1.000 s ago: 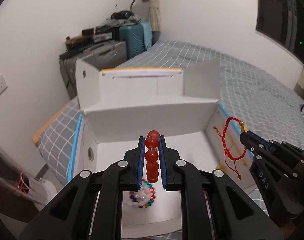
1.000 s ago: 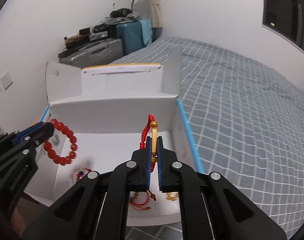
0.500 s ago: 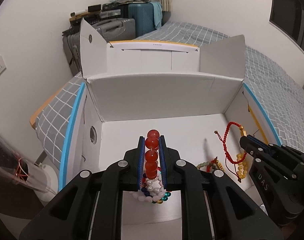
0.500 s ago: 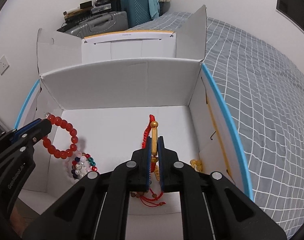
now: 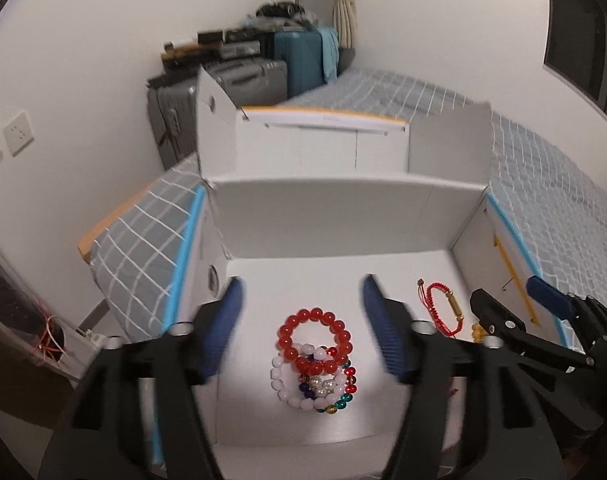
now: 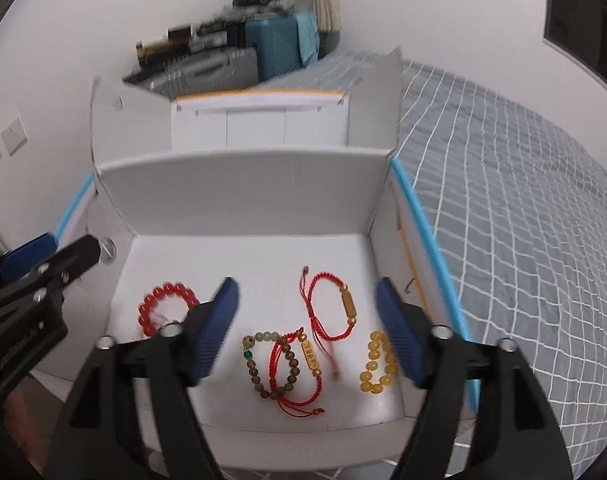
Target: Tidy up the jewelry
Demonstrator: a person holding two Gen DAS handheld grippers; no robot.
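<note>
An open white box [image 5: 335, 216] [image 6: 239, 200] sits on the bed. A red bead bracelet [image 5: 314, 335] [image 6: 159, 304] lies on its floor, overlapping a white and multicoloured bead bracelet [image 5: 315, 386]. My left gripper [image 5: 303, 328] is open and empty above them. A red cord bracelet with a gold tube [image 6: 335, 312] [image 5: 443, 312] lies on the right part of the floor. My right gripper [image 6: 307, 332] is open and empty above it. A brown bead bracelet [image 6: 271, 364], another red cord bracelet [image 6: 299, 376] and a yellow bead bracelet [image 6: 377, 362] also lie there.
The box's lid [image 5: 323, 140] stands up at the back. A grey checked bed cover [image 6: 523, 240] spreads to the right. Suitcases [image 5: 239, 76] stand against the far wall. A wall socket [image 5: 18, 132] is at the left.
Both grippers have opened. The red bead bracelet dropped onto the multicoloured beads, and the red cord bracelet dropped onto the box floor. Both grippers pulled back a little.
</note>
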